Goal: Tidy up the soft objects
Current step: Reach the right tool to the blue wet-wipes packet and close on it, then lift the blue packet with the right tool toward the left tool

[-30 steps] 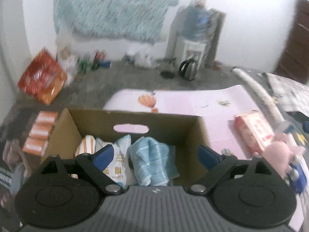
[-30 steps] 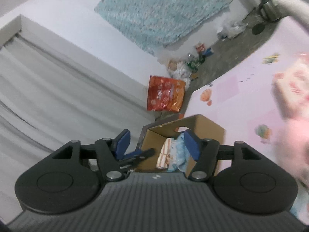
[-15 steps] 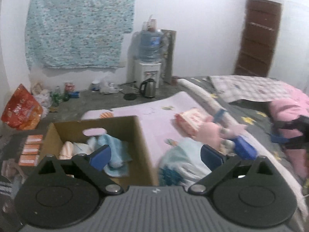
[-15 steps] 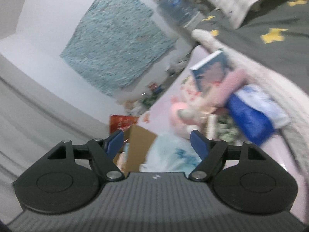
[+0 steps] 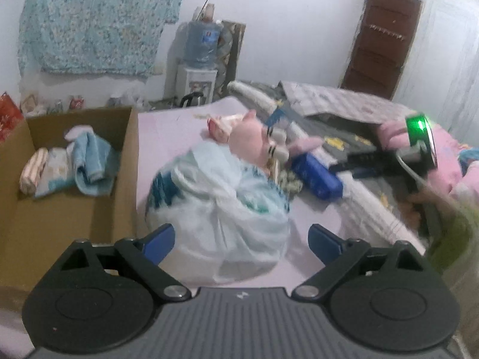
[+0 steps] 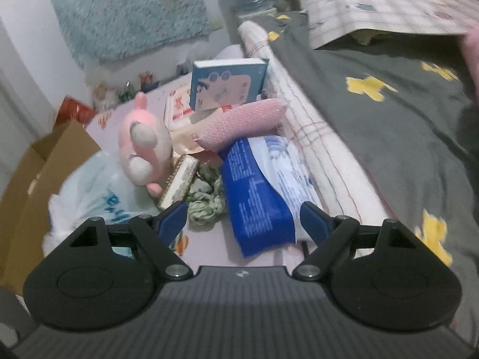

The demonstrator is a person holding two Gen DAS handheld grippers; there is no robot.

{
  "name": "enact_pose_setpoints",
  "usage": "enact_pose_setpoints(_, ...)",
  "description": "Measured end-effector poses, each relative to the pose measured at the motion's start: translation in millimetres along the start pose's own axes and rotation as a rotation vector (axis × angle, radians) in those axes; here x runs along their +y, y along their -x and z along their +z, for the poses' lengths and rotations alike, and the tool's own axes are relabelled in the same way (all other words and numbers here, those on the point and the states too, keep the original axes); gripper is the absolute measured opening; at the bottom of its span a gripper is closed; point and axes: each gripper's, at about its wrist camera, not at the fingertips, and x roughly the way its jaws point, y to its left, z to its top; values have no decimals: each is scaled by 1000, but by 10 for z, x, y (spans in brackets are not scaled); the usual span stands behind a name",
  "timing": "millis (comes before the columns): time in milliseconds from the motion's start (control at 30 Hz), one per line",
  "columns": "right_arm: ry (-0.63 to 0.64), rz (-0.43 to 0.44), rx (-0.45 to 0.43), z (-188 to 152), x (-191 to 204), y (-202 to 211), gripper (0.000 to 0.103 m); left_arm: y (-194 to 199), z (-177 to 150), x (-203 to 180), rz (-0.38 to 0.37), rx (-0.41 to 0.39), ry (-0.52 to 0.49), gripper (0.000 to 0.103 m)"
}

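Note:
A tied white-and-teal plastic bag (image 5: pixel 218 197) lies on the pink sheet. My left gripper (image 5: pixel 242 239) sits just before it, jaws wide and closing a little, pads off it. Left of the bag stands the cardboard box (image 5: pixel 128 164), with a blue towel (image 5: pixel 89 164) and folded cloths inside. My right gripper (image 6: pixel 244 218) hovers over a blue-and-white soft pack (image 6: pixel 257 197). Its jaws are opening and its pads are clear of the pack. Around it lie a pink plush (image 6: pixel 143 146), a pink knitted piece (image 6: pixel 242 122) and a green scrunched cloth (image 6: pixel 206 200).
A blue book-like box (image 6: pixel 227 86) and a red-and-white packet (image 6: pixel 179 107) stand behind the pile. A rolled white mat (image 6: pixel 314 137) and a grey star blanket (image 6: pixel 389 113) border it on the right. Water dispenser (image 5: pixel 199 59), kettle (image 5: pixel 191 100) and door (image 5: pixel 383 42) are at the back.
The left view has swung right, from the box to the plastic bag. The right view has dropped from the wall and box to the pile, and its jaws have widened.

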Motion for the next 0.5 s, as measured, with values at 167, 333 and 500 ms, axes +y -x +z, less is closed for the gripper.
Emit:
enact_pose_setpoints(167, 133, -78, 32, 116, 66, -414, 82, -80, -200, -127, 51, 25, -7, 92)
enact_pose_setpoints(333, 180, -128, 53, -20, 80, -484, 65, -47, -285, -216, 77, 17, -39, 92)
enact_pose_setpoints(500, 84, -85, 64, -193, -67, -236, 61, -57, -425, -348, 57, 27, -102, 92)
